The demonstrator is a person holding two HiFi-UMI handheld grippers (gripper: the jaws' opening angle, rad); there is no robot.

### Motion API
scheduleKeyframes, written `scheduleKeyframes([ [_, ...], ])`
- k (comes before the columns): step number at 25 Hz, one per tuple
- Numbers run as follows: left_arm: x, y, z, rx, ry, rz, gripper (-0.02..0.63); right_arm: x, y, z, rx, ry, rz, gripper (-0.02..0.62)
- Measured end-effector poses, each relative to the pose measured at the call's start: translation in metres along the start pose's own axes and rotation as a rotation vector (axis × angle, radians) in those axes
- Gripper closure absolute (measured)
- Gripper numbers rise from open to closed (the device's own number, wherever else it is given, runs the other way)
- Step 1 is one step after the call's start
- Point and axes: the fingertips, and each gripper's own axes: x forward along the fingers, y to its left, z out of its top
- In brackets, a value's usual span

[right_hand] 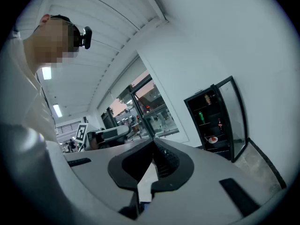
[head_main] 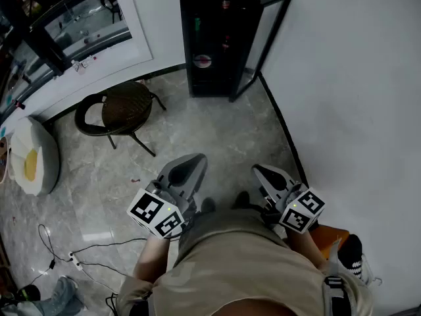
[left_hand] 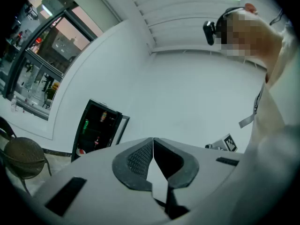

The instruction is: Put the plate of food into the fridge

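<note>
While the plate of food [head_main: 202, 60] sits on a lower shelf inside the black mini fridge [head_main: 217, 18], both grippers are well apart from it, held low and close to the person's body across the stone floor [head_main: 217, 130]. Fridge glass door [head_main: 260, 45] stands swung open to the right. Drinks show on the shelves above the plate. Left gripper [head_main: 191, 164] is clenched, jaws tip to tip, nothing between them; same in the left gripper view [left_hand: 153, 144], with the fridge off to the left and the plate [left_hand: 80, 152] near its bottom. Right gripper [head_main: 261, 172] is also clenched and empty; the right gripper view [right_hand: 153, 146] has its jaws meeting, with the plate [right_hand: 213, 139] far right in the open fridge. Wicker chair [head_main: 125, 107] stands left of the fridge, with cables [head_main: 79, 255] on the floor near the person.
</note>
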Motion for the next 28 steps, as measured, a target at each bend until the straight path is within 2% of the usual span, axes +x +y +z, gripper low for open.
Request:
scheduleKeyframes([
  [9,0.007,0.004,-0.004,0.020,0.018,0.011,0.594,0.003,-0.010,-0.004,0.013,-0.005,-0.005,0.574],
  [16,0.005,0.003,-0.006,0.039,0.033,0.036,0.594,0.007,-0.004,-0.001,-0.005,-0.003,0.034,0.572],
  [23,-0.002,0.007,-0.003,0.183,0.032,0.101,0.594,0.015,-0.001,-0.003,0.009,-0.007,0.055,0.572],
  [28,-0.016,0.012,-0.002,0.129,0.036,0.094,0.594,0.028,0.016,-0.004,0.019,0.003,0.120,0.572],
])
